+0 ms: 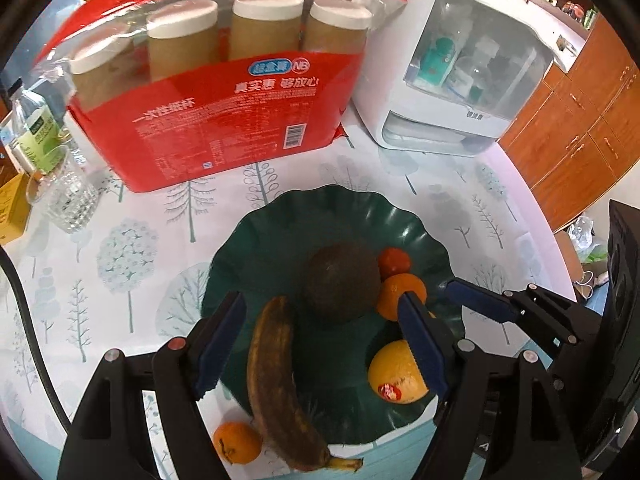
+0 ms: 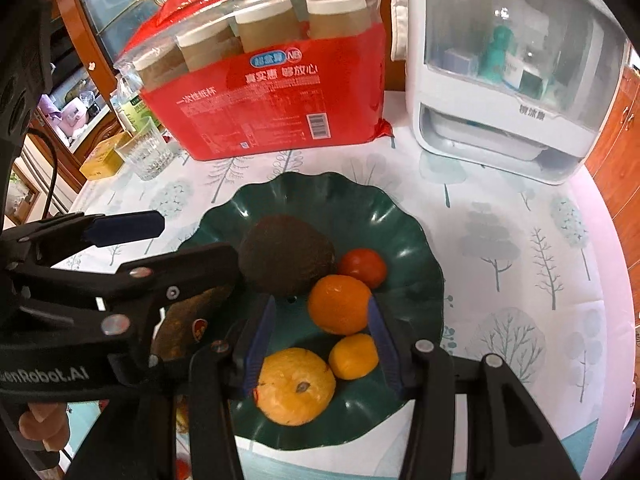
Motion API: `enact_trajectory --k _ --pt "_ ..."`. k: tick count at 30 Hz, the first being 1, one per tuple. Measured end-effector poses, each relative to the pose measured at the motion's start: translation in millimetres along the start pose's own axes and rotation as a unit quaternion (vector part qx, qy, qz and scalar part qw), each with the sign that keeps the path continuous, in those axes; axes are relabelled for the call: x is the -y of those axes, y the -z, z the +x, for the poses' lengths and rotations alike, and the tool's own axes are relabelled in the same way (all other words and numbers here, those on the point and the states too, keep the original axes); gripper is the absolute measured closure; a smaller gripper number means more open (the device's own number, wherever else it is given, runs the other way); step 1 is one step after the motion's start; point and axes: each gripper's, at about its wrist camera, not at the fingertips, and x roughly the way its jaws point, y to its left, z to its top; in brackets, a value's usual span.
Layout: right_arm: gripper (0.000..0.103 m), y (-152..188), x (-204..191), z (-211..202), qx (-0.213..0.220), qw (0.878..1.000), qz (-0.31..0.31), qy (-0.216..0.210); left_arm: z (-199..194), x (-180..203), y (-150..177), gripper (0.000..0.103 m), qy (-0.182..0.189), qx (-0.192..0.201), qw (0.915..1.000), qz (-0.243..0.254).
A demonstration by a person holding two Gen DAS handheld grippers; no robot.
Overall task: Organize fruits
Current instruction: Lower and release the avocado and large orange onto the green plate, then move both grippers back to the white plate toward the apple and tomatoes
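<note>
A dark green scalloped plate [image 1: 320, 216] [image 2: 400, 216] holds a dark avocado [image 1: 340, 280] [image 2: 286, 254], a red tomato [image 1: 395, 263] [image 2: 362, 266], an orange [image 1: 394, 294] [image 2: 340, 304], a yellow stickered orange [image 1: 394, 376] [image 2: 296, 386] and a small mandarin [image 2: 354, 356]. A brown banana [image 1: 276, 384] [image 2: 188, 320] lies across the plate's near rim. Another mandarin [image 1: 236, 442] sits on the cloth beside it. My left gripper [image 1: 320, 344] hangs open over the banana without touching it. My right gripper [image 2: 322, 346] stands open above the oranges, its pads pressing nothing.
A red bag of paper cups [image 1: 224, 120] [image 2: 276, 108] and a white cabinet appliance [image 1: 460, 80] [image 2: 508, 92] stand behind the plate. At the left are a glass tumbler [image 1: 72, 200] [image 2: 146, 152], a bottle [image 1: 36, 132] and a yellow box [image 2: 102, 160]. Wooden cupboards [image 1: 580, 128] lie past the table's right edge.
</note>
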Motion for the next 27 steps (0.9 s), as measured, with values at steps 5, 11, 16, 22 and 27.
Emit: enact_trajectory --k 5,11,16,22,27 --pt "0.055 0.9 -5.9 -14.3 0.007 1.000 -0.001 0.004 -19.7 -2.0 7.5 0.026 -0.006 0.008 0.9999 0.001" --pt "0.055 5.6 -12.8 -33.2 0.013 1.000 -0.002 0.010 -43.5 -2.3 20.7 0.025 -0.029 0.021 0.9993 0.008" --pt "0.055 13.0 -18.3 -45.3 0.013 1.000 -0.004 0.015 -58.2 -2.9 37.8 0.025 -0.051 0.022 0.9983 0.018" --pt "0.055 27.6 -19.5 -61.4 0.011 1.000 0.004 0.012 -76.5 -7.6 65.0 0.024 -0.062 0.017 0.9978 0.015" --pt "0.055 39.1 -22.2 -76.8 0.014 1.000 0.008 0.010 -90.2 -12.9 88.0 0.024 -0.069 0.014 0.9974 0.010"
